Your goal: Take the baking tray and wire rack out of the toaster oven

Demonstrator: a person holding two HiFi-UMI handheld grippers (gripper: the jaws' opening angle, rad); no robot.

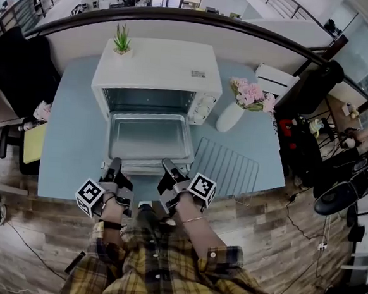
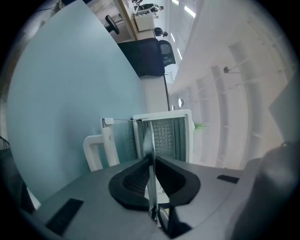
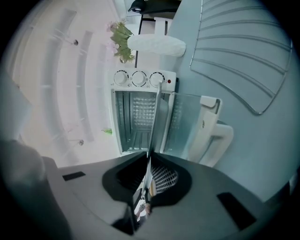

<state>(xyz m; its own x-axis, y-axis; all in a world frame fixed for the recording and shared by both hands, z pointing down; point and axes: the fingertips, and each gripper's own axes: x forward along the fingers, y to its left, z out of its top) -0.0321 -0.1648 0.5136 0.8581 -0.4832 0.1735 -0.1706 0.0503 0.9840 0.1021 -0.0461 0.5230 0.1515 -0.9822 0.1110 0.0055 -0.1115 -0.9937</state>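
The silver baking tray [image 1: 150, 137] sticks out of the white toaster oven [image 1: 155, 71], above its lowered door. My left gripper [image 1: 114, 165] is shut on the tray's near left rim. My right gripper [image 1: 168, 166] is shut on the near right rim. In the left gripper view the tray [image 2: 151, 138] runs edge-on between the pads of the left gripper [image 2: 151, 161]. The right gripper view shows the tray [image 3: 159, 119] the same way, clamped in the right gripper [image 3: 149, 159]. The wire rack [image 1: 226, 169] lies flat on the blue table, right of the oven, and shows as the rack [image 3: 239, 56] here.
A white vase of pink flowers [image 1: 229, 117] stands between the oven and the rack. A small green plant [image 1: 122, 40] sits on the oven top. The door's white handle [image 2: 96, 150] juts out beneath the tray. A black chair [image 1: 19, 60] stands left of the table [image 1: 70, 140].
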